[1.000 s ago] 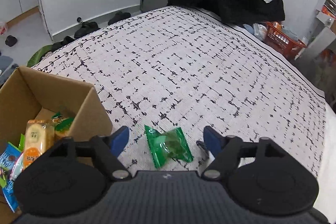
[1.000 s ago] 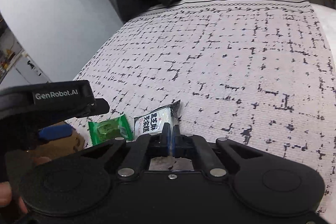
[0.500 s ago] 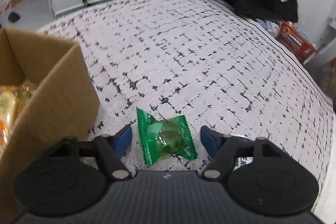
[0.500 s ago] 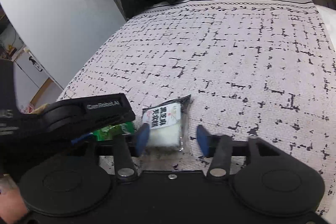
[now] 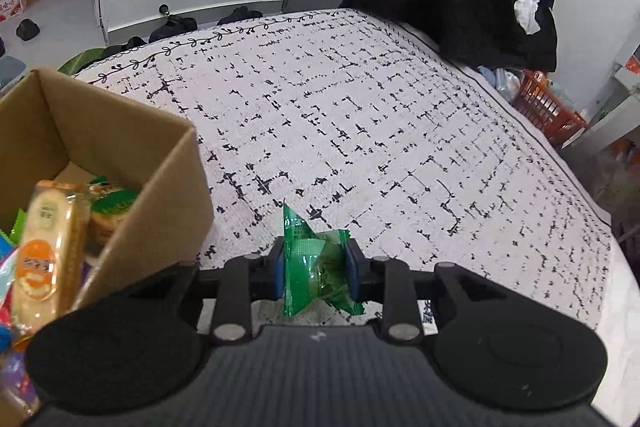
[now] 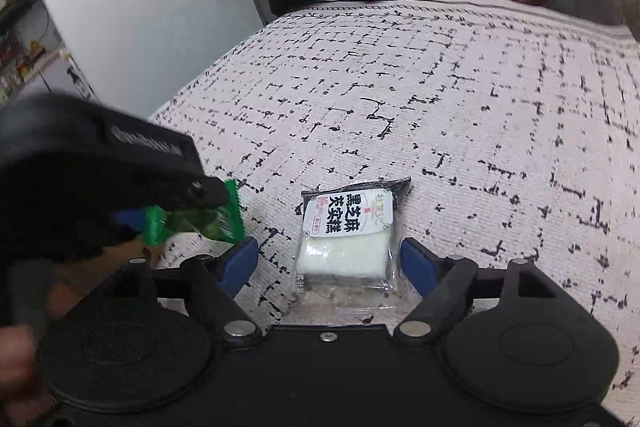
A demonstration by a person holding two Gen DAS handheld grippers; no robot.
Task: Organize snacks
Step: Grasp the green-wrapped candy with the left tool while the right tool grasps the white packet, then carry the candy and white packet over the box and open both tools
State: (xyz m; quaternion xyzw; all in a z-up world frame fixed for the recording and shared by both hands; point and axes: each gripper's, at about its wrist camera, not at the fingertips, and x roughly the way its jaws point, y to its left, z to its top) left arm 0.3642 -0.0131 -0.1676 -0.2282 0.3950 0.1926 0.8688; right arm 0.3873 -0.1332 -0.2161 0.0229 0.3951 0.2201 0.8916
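Now the left gripper (image 5: 315, 269) is closing, its blue pads pinching the green candy (image 5: 314, 267) at bottom centre, prob. to carry it to the cardboard box (image 5: 132, 147) at left, which already holds other snacks. The right gripper (image 6: 330, 261) is opening round the white rice-cake packet (image 6: 350, 231) lying on the patterned cloth (image 6: 460, 87), pads not touching it. Vs 1 sec ago: the left jaws stood wide w/ the candy flat on the cloth; the right ones were shut.
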